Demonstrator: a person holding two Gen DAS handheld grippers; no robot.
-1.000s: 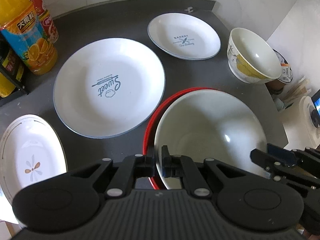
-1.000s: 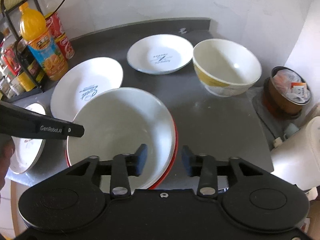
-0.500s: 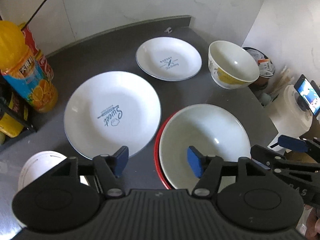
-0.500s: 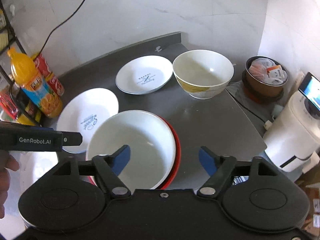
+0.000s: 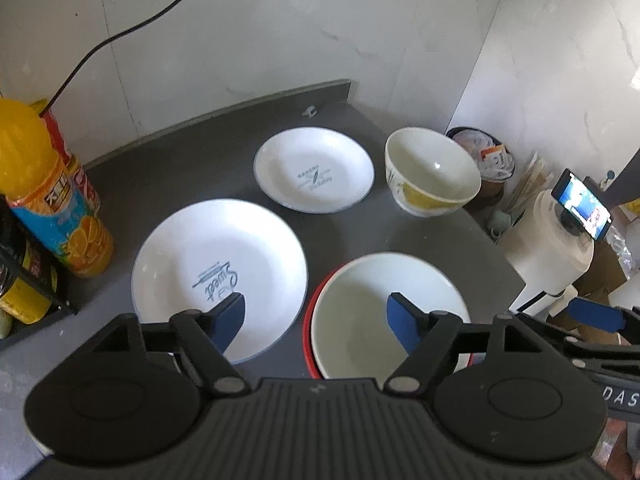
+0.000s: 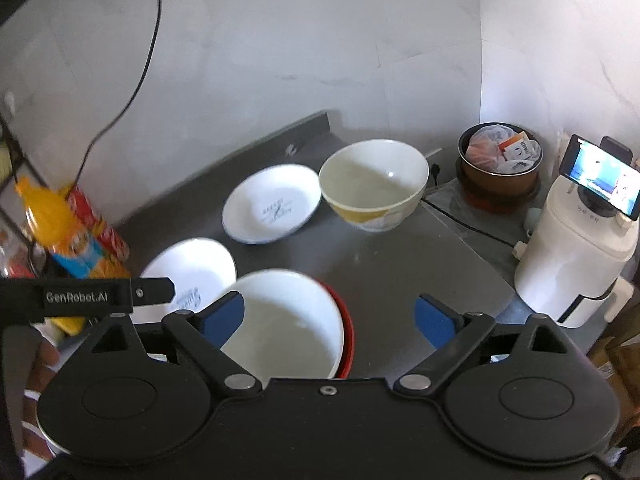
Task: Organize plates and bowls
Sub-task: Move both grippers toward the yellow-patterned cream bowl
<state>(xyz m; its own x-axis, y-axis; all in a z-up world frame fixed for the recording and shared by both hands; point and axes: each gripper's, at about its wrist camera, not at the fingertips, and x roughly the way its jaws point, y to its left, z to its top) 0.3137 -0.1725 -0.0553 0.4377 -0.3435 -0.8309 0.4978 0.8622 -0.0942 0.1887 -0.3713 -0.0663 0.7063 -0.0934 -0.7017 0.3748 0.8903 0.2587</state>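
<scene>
Both tools (image 5: 316, 318) (image 6: 330, 318) wide apart, empty.

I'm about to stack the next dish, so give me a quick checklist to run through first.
1. Left gripper open, holding nothing: ok.
2. Right gripper open, holding nothing: ok.
3. White bowl nested in red bowl: ok.
4. Large plate lies flat, nothing on it: ok.
5. Small plate and yellow-patterned bowl apart: ok.
6. Orange juice bottle touching large plate: cannot tell.

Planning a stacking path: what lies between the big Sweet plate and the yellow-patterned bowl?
The smaller printed plate sits partly between them; otherwise bare grey counter, per the left wrist view.
</scene>
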